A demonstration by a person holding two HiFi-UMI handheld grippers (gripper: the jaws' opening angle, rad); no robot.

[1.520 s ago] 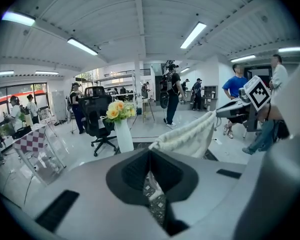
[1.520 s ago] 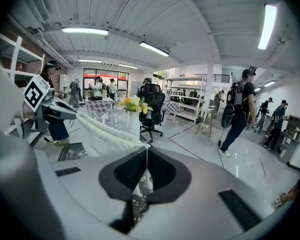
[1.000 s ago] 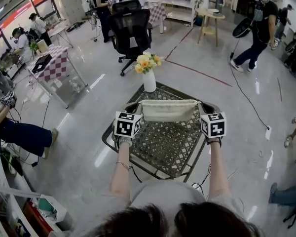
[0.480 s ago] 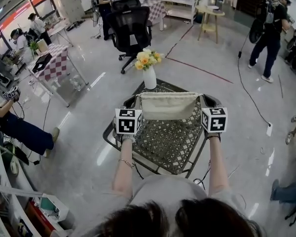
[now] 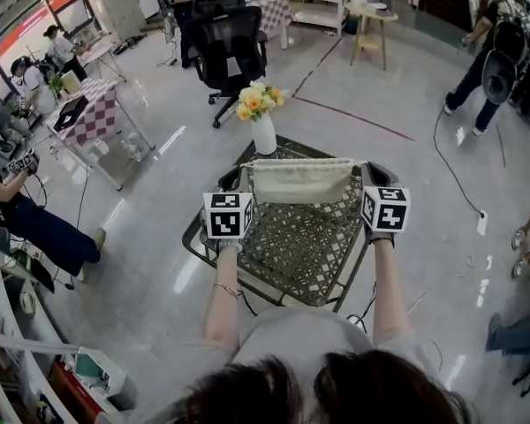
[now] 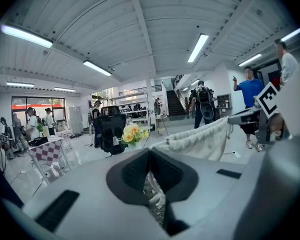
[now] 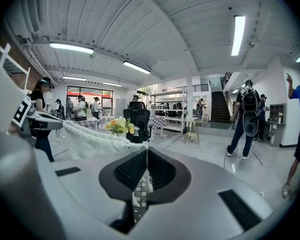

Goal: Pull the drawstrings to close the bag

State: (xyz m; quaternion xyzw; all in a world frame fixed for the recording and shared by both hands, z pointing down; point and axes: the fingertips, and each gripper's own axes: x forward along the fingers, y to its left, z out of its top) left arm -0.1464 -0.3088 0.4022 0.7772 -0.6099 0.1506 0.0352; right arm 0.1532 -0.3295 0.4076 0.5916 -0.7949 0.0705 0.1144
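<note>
Left hand-held gripper (image 6: 149,156) is clamped on the left drawstring (image 6: 157,200) and the right hand-held gripper (image 7: 147,156) on the right drawstring (image 7: 140,196). Over the last second I've raised the bag (image 5: 302,180) higher above the table (image 5: 283,254). Its cream mouth hangs taut and puckered between them, so I judge it nearly closed.
</note>
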